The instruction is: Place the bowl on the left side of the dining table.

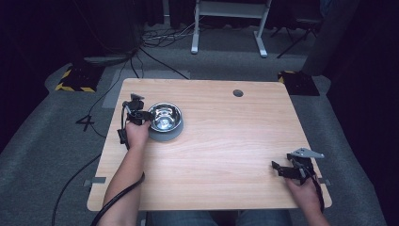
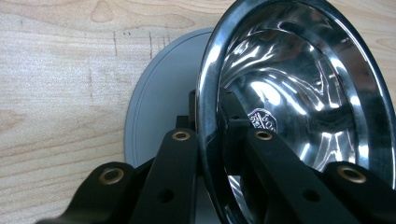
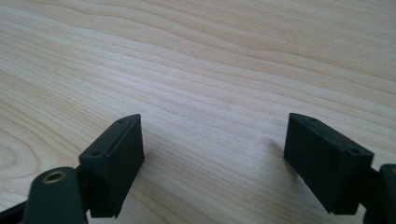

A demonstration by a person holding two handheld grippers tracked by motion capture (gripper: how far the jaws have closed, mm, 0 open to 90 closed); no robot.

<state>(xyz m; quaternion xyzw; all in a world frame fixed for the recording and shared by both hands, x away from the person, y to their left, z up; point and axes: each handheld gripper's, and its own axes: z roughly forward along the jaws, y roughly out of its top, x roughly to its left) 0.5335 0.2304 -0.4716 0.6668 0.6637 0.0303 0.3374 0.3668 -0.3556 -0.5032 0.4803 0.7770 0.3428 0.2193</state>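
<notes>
High view first: the steel bowl (image 1: 164, 117) sits in its grey base (image 1: 165, 134) near the far left of the wooden table (image 1: 226, 141), and the left gripper (image 1: 141, 116) is on its near-left rim. In the left gripper view the jaws are pinched tight on the bowl's rim (image 2: 205, 107), one inside, one outside, and the bowl looks tipped up out of the grey base (image 2: 159, 112). Over at the near right edge, the right gripper (image 1: 282, 168) rests wide open with nothing between its pads (image 3: 116, 158), just bare table (image 3: 210, 70).

The risk here is a thin polished rim in a narrow pinch. If the hand twists or lifts quickly, the bowl could swing, slip and clatter back, perhaps knocking the base aside.
</notes>
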